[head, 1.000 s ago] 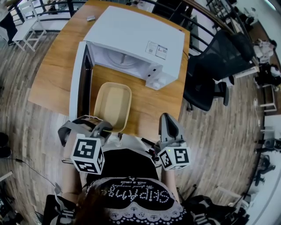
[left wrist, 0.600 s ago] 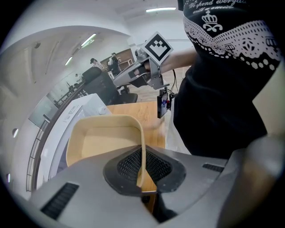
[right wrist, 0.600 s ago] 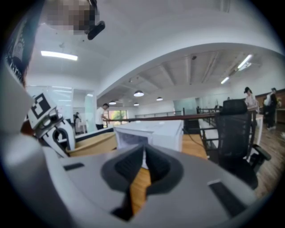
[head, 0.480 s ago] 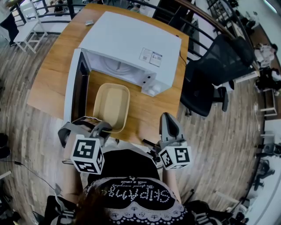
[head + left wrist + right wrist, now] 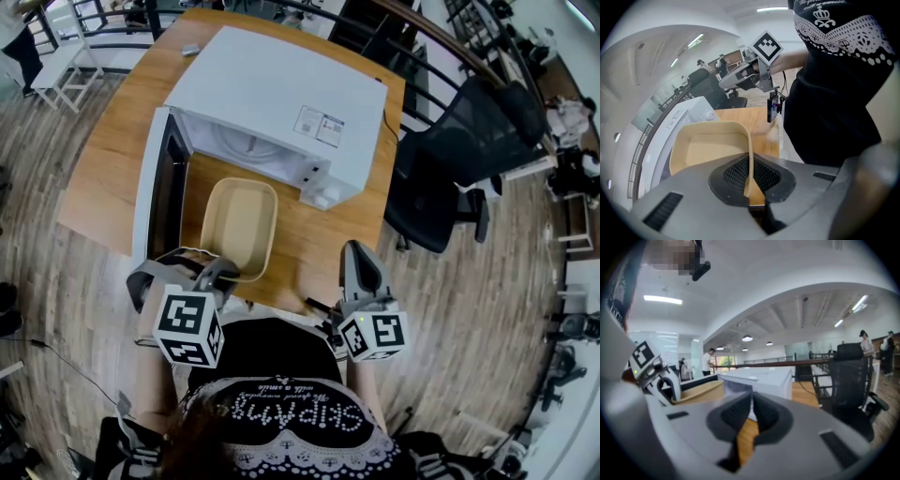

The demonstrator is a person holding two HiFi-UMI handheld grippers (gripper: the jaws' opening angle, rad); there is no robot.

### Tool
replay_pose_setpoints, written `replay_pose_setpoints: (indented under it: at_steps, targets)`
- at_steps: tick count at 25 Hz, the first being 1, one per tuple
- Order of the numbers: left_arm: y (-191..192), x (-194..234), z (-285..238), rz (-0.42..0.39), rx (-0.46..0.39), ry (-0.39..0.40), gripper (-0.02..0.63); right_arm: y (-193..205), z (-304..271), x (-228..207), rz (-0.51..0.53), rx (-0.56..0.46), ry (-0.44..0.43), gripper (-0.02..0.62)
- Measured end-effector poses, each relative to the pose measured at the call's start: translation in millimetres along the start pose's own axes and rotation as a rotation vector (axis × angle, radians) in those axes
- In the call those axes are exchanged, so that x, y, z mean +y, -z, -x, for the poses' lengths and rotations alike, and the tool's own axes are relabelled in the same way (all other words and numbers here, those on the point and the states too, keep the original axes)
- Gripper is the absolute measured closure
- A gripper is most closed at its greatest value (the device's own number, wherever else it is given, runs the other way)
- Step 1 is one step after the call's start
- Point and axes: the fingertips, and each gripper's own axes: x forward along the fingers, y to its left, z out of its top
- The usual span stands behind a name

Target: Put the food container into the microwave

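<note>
The beige food container [image 5: 240, 228] rests on the wooden table [image 5: 111, 159], just in front of the white microwave [image 5: 281, 89]. The microwave's door [image 5: 155, 192] is swung open to the left. My left gripper [image 5: 225, 274] is shut on the container's near rim. In the left gripper view the thin rim wall [image 5: 749, 159] stands pinched between the two pads of the left gripper [image 5: 750, 177]. My right gripper [image 5: 360, 255] hovers at the table's near edge, right of the container, shut with nothing in it. The right gripper view shows its jaws closed together [image 5: 751, 411], the microwave [image 5: 759, 376] ahead.
A black office chair [image 5: 459, 141] stands right of the table. A white chair [image 5: 70, 56] sits at the far left. A small grey object [image 5: 191, 49] lies on the table behind the microwave. Railings run along the back. The person's body is close to the table's near edge.
The head view has shifted slightly. The container, both grippers and the microwave door keep the same positions relative to one another.
</note>
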Motion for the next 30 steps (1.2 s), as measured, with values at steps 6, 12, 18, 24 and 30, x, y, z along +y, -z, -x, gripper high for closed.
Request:
replay_pose_setpoints:
  at_steps: [6,12,18,24,30]
  targets:
    - [2.0,2.9,-1.7,0.012,0.011,-0.004,0.571,-2.2,1.1,-5.3,-0.008,-0.013,0.007,0.557]
    - [-1.9,5.4,-2.9,0.006,0.011,-0.007,0.571,-1.4,4.6,-13.1,-0.013,-0.015,0.02,0.557]
    - [-3.5,9.7,-5.2,0.004,0.011,-0.016,0.571,-1.7,5.5,-18.0,-0.016,-0.023,0.023,0.557]
    - [3.0,18.2,-12.0,0.013,0.028,-0.015,0.571,-3.0,5.9,-23.3,-0.019,-0.032,0.032,0.557]
    - [11.9,31.3,-27.3,0.01,0.039,-0.015,0.571,-1.3,6.5,-31.7,-0.026,-0.034,0.048,0.557]
